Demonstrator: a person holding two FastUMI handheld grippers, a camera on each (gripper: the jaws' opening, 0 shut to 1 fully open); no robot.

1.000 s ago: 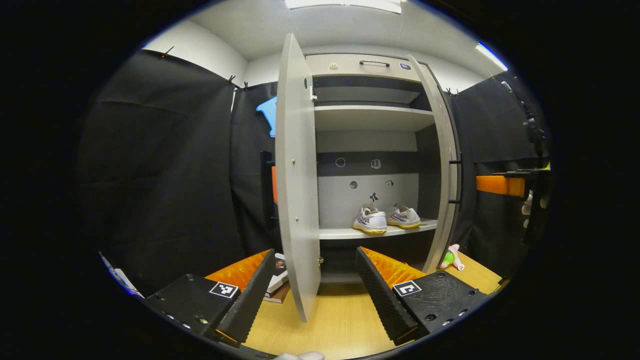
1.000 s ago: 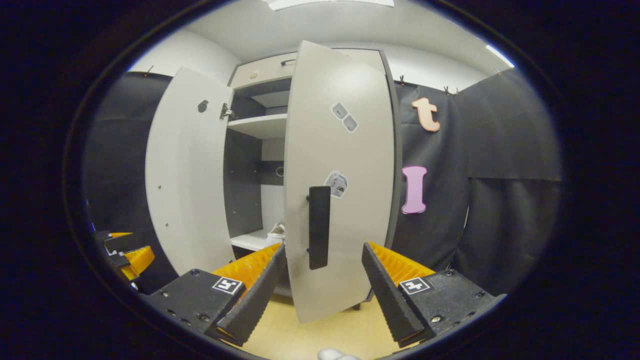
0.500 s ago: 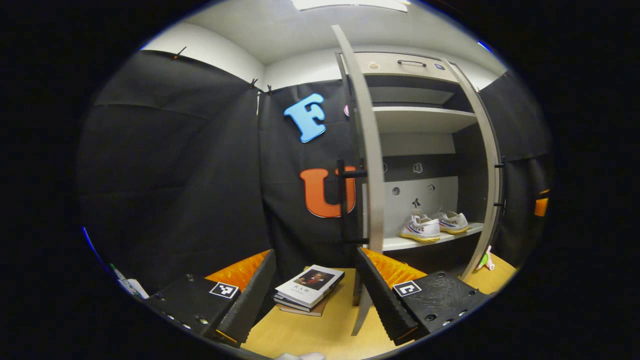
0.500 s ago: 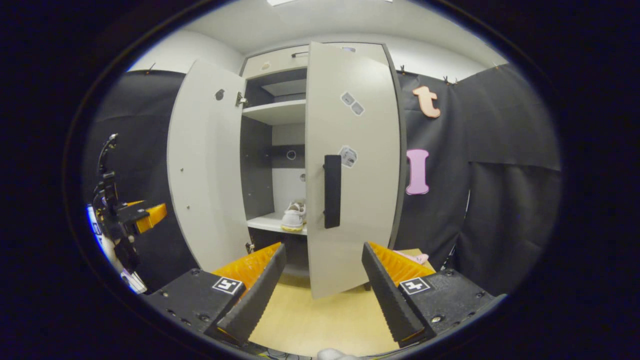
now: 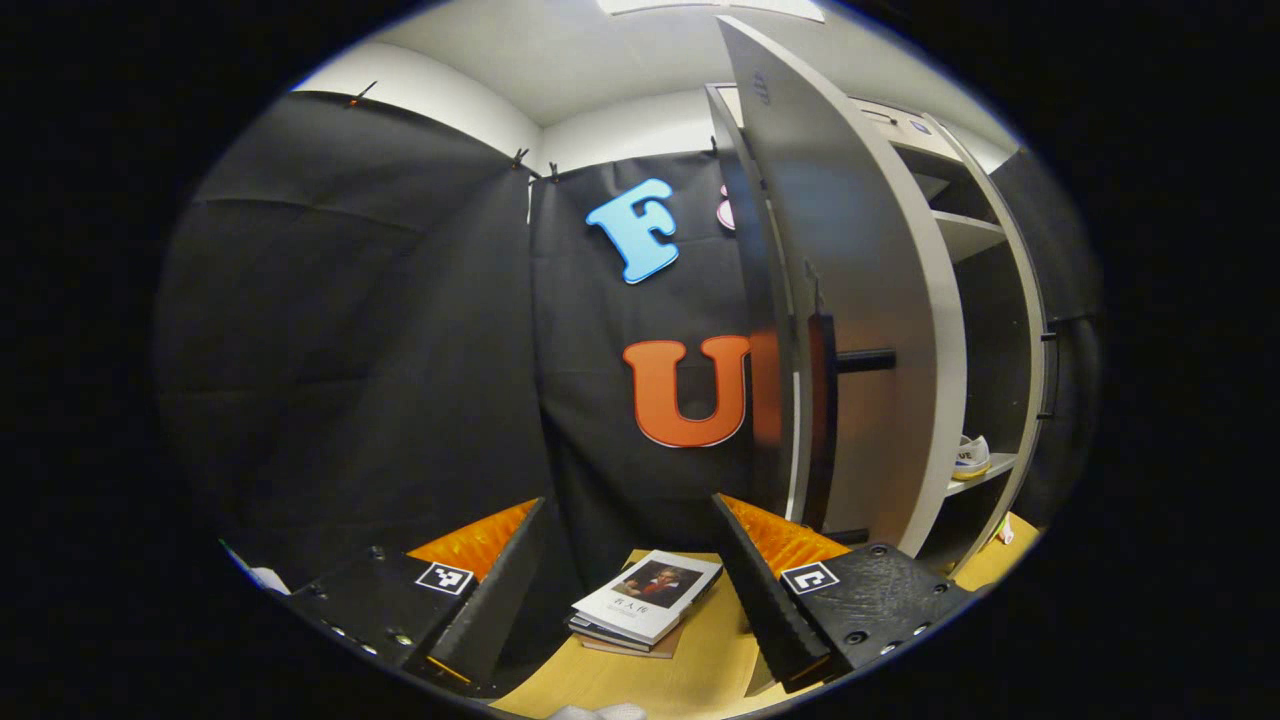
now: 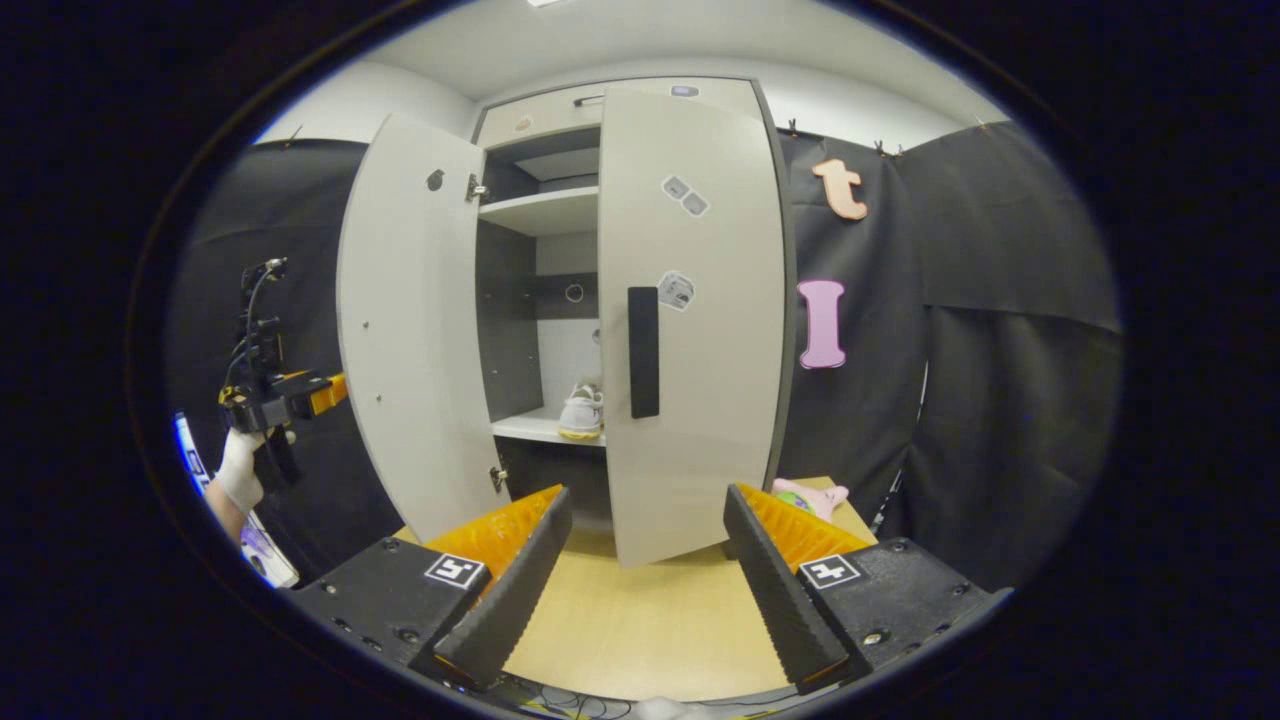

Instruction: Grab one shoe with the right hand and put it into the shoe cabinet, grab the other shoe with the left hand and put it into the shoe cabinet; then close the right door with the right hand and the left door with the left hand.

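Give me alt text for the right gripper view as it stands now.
A shoe cabinet stands with its right door nearly closed and its left door swung wide, a white shoe on the shelf in the gap. The right gripper hangs open and empty in front of the right door's dark handle. Far left, a gloved hand holds the left gripper.

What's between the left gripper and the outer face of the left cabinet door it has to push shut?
Nothing visible. The left gripper is open, and the grey left door with its black bar handle stands just ahead to its right. The stacked books lie low on the wooden floor, below the path.
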